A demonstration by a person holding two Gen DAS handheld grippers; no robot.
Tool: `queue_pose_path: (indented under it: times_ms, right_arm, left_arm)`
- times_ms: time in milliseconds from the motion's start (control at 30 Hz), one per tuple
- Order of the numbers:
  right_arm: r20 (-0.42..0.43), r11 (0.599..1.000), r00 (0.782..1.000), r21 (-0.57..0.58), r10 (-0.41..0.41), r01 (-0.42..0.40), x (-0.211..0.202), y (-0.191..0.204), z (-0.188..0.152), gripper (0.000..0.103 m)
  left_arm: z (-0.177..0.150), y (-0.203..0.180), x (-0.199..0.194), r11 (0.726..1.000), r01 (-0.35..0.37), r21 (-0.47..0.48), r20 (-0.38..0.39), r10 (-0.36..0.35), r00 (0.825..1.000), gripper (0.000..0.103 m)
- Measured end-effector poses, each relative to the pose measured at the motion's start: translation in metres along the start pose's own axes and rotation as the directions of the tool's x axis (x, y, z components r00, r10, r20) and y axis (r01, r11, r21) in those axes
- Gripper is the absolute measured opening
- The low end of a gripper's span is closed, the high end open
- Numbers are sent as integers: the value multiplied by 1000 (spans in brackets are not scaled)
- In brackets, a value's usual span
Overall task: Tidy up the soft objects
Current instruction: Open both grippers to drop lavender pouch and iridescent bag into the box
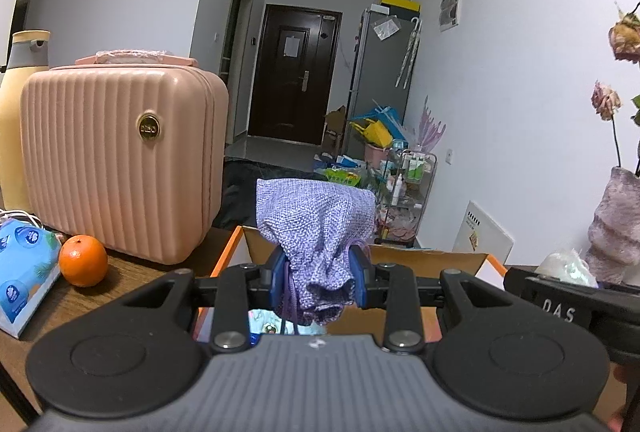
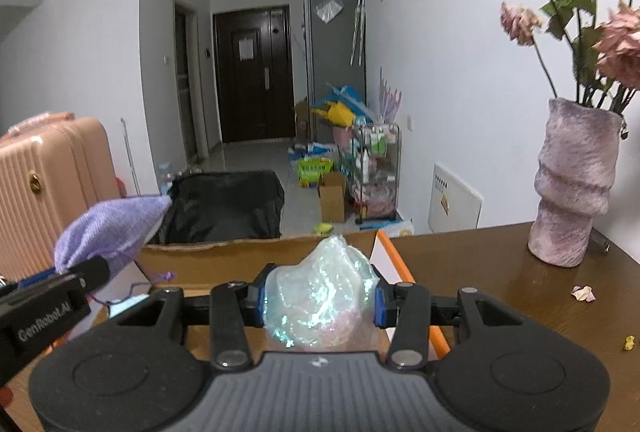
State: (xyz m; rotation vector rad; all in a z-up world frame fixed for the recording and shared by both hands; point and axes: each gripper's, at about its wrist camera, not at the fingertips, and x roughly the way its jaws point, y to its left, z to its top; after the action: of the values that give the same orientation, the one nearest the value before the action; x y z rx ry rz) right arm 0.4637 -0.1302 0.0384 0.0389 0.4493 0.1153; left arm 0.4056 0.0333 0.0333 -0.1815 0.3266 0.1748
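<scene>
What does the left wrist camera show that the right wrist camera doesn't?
Only the left wrist view: an orange, a tissue pack and a yellow bottle.
Only the right wrist view: fallen petals on the table.
Both: the left gripper shut on the purple drawstring pouch, the right gripper shut on the iridescent pouch, the pink case, the fuzzy vase and the cardboard box.

Pink ribbed case [image 1: 120,160] sitting on brown surface [image 2: 500,272], orange [image 1: 83,261] lying just beside it, blue tissue pack [image 1: 22,272] lying near. Fuzzy vase [image 2: 572,184] standing at right, holding dried roses [image 2: 616,44]. Dark door [image 1: 294,80] showing behind.
</scene>
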Motion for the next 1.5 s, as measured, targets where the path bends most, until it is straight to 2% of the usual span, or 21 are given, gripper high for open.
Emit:
queue_pose_path:
  times_ms: [433, 733, 833, 900, 933, 1000, 1067, 1133, 1233, 1333, 1500]
  right_arm:
    - [-45, 999, 998, 26, 32, -31, 29, -9, -17, 44]
    - [17, 999, 999, 21, 47, -47, 25, -9, -16, 44]
    - [14, 999, 999, 26, 43, -44, 26, -9, -16, 48]
    - [17, 999, 999, 29, 28, -29, 26, -10, -16, 58]
    - [15, 999, 999, 32, 28, -28, 26, -11, -16, 62]
    - [16, 998, 999, 47, 34, -35, 25, -13, -16, 82]
    - [21, 998, 999, 56, 26, -27, 25, -15, -15, 93]
    - [17, 998, 1000, 64, 12, -13, 25, -16, -14, 102]
    - [-14, 996, 1000, 91, 22, -21, 28, -20, -13, 103]
    - [-36, 993, 999, 110, 36, -32, 31, -22, -13, 103]
    - [-48, 996, 999, 87, 11, -7, 31, -19, -16, 103]
  left_arm:
    - [-4, 0, 22, 999, -36, 32, -53, 37, 998, 33]
    - [-14, -3, 27, 998, -22, 66, -59, 26, 998, 33]
    - [-15, -3, 26, 997, -20, 69, -56, 24, 998, 34]
    - [-15, -3, 25, 998, -18, 67, -54, 21, 998, 40]
    - [-15, -3, 25, 998, -17, 66, -54, 21, 998, 48]
    - [-14, 0, 24, 998, -22, 55, -51, 24, 998, 60]
    - [-12, 1, 25, 998, -44, 49, -43, 46, 998, 90]
    - [-12, 4, 24, 996, -76, 35, -36, 77, 996, 103]
    - [-11, 7, 21, 992, -124, 12, -17, 125, 992, 103]
    - [-10, 10, 21, 991, -132, 5, -21, 132, 991, 103]
    - [-11, 9, 24, 988, -154, 8, -35, 154, 987, 103]
